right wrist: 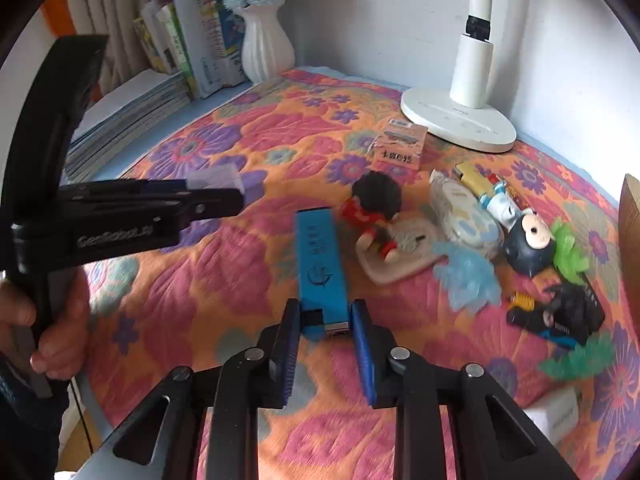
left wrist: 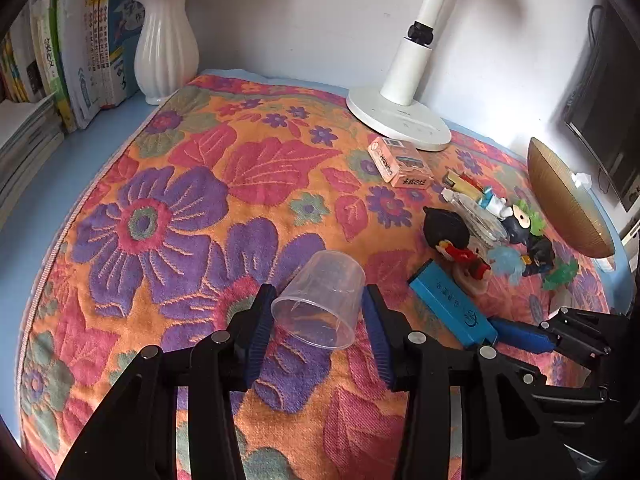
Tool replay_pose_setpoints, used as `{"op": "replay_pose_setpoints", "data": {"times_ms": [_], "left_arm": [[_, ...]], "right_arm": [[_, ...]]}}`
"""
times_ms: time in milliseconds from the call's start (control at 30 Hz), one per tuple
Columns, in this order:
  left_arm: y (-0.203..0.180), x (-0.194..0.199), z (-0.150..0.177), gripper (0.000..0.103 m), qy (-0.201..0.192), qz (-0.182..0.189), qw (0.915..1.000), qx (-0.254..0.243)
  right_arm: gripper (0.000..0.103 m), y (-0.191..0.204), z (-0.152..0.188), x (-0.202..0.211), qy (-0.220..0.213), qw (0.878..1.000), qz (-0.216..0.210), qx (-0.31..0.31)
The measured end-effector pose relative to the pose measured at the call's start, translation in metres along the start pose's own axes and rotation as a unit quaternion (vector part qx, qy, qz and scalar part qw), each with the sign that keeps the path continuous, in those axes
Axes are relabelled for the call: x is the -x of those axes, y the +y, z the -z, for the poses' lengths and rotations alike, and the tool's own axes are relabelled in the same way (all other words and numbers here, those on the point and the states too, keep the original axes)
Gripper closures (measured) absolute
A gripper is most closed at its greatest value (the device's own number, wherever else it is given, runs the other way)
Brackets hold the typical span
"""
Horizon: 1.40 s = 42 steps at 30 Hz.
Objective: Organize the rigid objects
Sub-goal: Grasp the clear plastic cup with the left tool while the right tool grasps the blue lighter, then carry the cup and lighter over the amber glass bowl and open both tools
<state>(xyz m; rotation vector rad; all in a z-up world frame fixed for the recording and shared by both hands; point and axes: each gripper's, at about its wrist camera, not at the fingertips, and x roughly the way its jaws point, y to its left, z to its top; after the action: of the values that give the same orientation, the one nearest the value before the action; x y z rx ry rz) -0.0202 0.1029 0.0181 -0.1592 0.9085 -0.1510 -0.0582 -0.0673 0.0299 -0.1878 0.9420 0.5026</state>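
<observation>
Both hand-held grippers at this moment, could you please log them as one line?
left hand-held gripper: shut on clear cup | right hand-held gripper: shut on blue box

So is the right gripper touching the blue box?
Touching. The right wrist view shows the right gripper with both pads pressed against the near end of the blue box.

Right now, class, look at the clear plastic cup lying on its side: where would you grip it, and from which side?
Grip the clear plastic cup across its round wall just behind the open rim, coming from above on the near side. It lies tipped with the mouth facing the left hand-held gripper, whose pads already flank the rim.
</observation>
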Motion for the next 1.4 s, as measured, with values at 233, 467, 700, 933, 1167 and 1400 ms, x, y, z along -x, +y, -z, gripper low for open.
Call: {"op": "replay_pose_setpoints", "data": {"times_ms": [233, 467, 700, 933, 1167, 1400], "left_arm": [[-0.016, 0.007, 0.017, 0.062, 0.006, 0.008, 0.9998, -0.017], [-0.029, 0.014, 0.018, 0.062, 0.000, -0.009, 0.9994, -0.034], [-0.106, 0.047, -0.011, 0.062, -0.056, 0.037, 0.9936, -0.090], [-0.256, 0.030, -0.059, 0.062, -0.080, 0.124, 0.9724, -0.181], [-0.333, -0.036, -0.072, 0.062, -0.013, 0.141, 0.9688, -0.204], [-0.340, -0.043, -0.067, 0.034, 0.001, 0.121, 0.9743, -0.190]], "right_arm": [[0.074, 0.000, 0.019, 0.011, 0.010, 0.999, -0.022, -0.032], [0.080, 0.015, 0.009, 0.005, -0.007, 1.000, 0.006, -0.013], [0.080, -0.059, 0.032, 0.097, -0.086, 0.989, 0.066, -0.100], [0.080, -0.194, 0.056, 0.177, -0.097, 0.942, 0.235, -0.221], [0.080, -0.267, 0.066, 0.164, -0.033, 0.936, 0.206, -0.283], [0.073, -0.282, 0.069, 0.154, -0.015, 0.933, 0.189, -0.307]]}}
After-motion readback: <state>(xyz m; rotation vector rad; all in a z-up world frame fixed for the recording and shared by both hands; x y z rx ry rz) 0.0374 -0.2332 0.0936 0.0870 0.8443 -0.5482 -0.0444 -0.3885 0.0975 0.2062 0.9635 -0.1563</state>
